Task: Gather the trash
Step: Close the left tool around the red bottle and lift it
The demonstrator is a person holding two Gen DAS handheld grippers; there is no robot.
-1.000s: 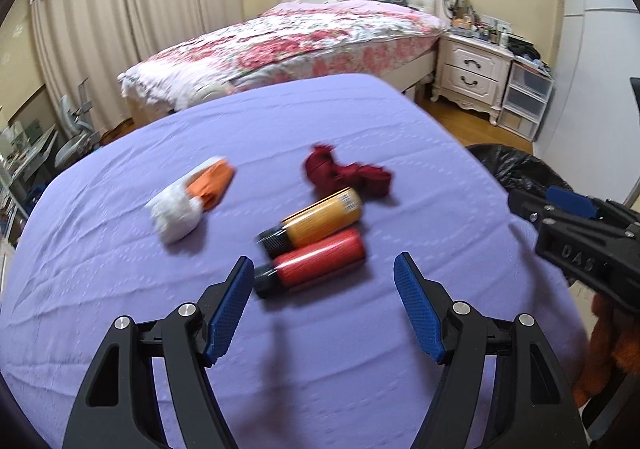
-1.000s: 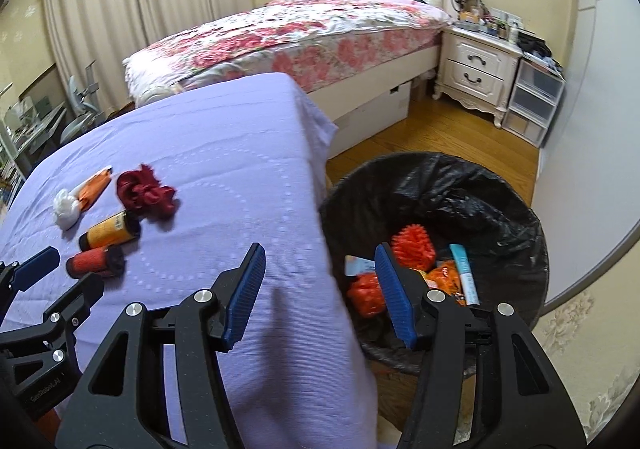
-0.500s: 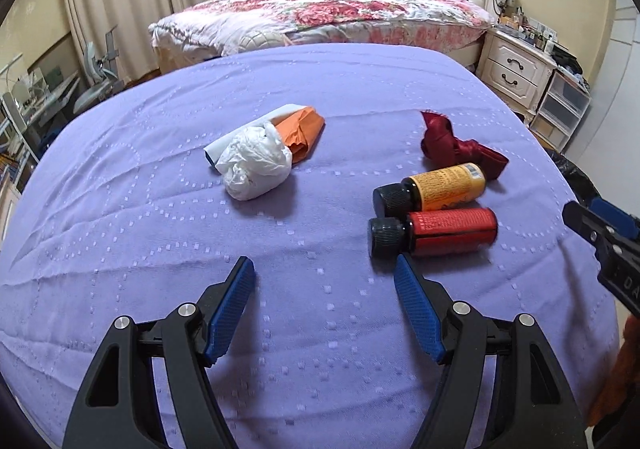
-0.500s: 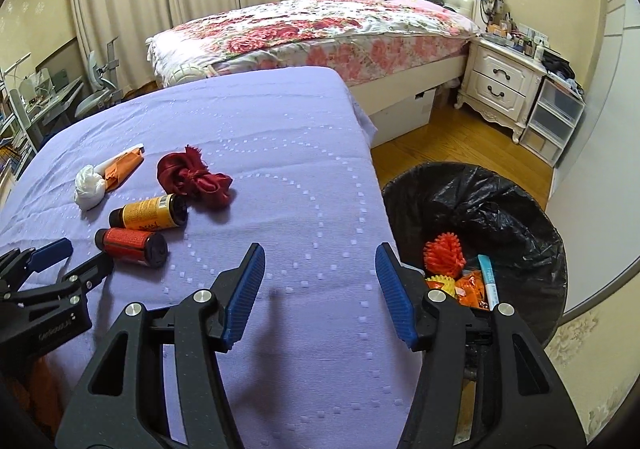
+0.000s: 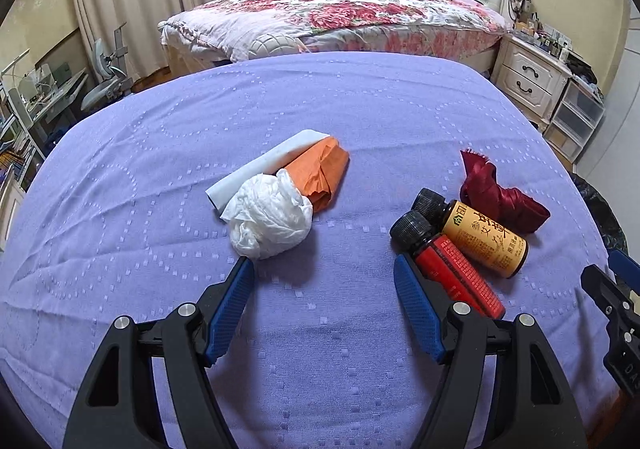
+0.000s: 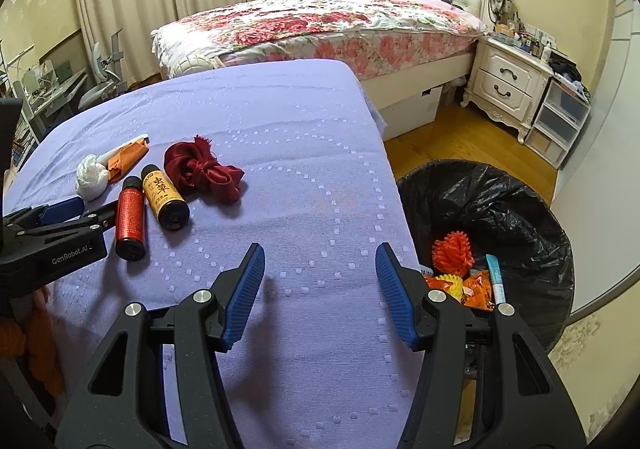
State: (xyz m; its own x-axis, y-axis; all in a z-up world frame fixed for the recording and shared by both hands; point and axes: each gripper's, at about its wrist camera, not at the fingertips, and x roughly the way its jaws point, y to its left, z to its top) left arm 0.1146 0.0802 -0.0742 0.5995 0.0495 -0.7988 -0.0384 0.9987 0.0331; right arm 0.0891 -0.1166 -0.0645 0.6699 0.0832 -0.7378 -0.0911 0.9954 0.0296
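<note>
On the purple table point(image 5: 360, 109) lie a white crumpled tissue point(image 5: 272, 219), an orange paper wrap point(image 5: 322, 171) on a white sheet, a red bottle point(image 5: 452, 273), a yellow-orange bottle point(image 5: 480, 235) and a dark red ribbon point(image 5: 496, 195). My left gripper point(image 5: 324, 301) is open and empty, its left fingertip just below the tissue, its right finger beside the red bottle. My right gripper point(image 6: 320, 289) is open and empty above the table's right part, near the black-lined trash bin point(image 6: 500, 209). The bottles point(image 6: 164, 197) and ribbon point(image 6: 204, 171) lie to its left.
The bin holds orange and yellow trash point(image 6: 454, 249). A flowered bed point(image 6: 320, 25) stands behind the table, a white nightstand point(image 6: 508, 89) and plastic drawers point(image 6: 560, 121) to the right. A desk and chair point(image 5: 100, 89) stand at the left. The left gripper's body point(image 6: 52, 241) shows in the right wrist view.
My left gripper has swung left and forward from the bottles to face the tissue. My right gripper has moved left from over the bin to over the table. Both stay open.
</note>
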